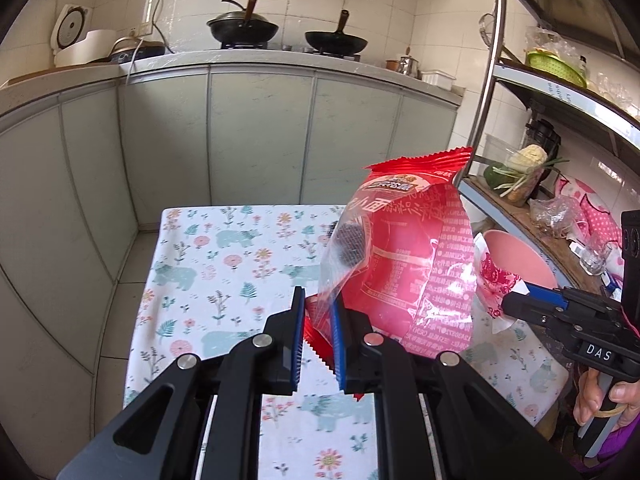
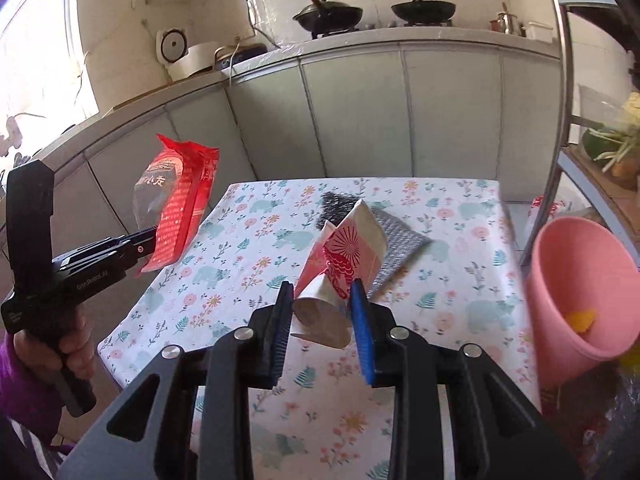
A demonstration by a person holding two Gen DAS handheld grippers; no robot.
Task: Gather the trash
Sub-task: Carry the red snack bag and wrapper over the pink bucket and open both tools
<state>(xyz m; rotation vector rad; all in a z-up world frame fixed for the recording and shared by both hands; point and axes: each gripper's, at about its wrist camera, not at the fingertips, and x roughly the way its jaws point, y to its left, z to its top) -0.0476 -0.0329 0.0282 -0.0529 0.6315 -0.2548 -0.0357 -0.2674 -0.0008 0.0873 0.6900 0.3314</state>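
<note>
Above a floral-clothed bench (image 2: 460,280) in a tiled kitchen, both grippers are loaded w/ trash and the pink bin (image 2: 580,292) waits at the bench's right edge, mouth tipped toward the person.

The right gripper (image 2: 320,312) is the nearer of the two to the bin: the rim sits just beside it, to its right. Its fingers (image 2: 362,332) are partly closed, pinching a squashed paper cup (image 2: 344,256) near its base; the cup's long axis runs forward and up, away from the fingers, clear of the cloth. Behind the cup a grey mesh scrap (image 2: 396,248) lies flat on the bench, not yet picked up.

The left gripper (image 1: 318,336) hangs well apart from the bin, on the far side of the right one. Its fingers (image 1: 298,340) are drawn close together, clamped on the bottom corner of a red wrapper (image 1: 404,248), which stands up from the grip, tilted right, its crimped top edge highest.

Judging by the layout, the cup looks first in line to go in: a short swing right, then release over the rim. The wrapper must cross the full bench width; being light and floppy, it could catch on the rim or on the other gripper.
</note>
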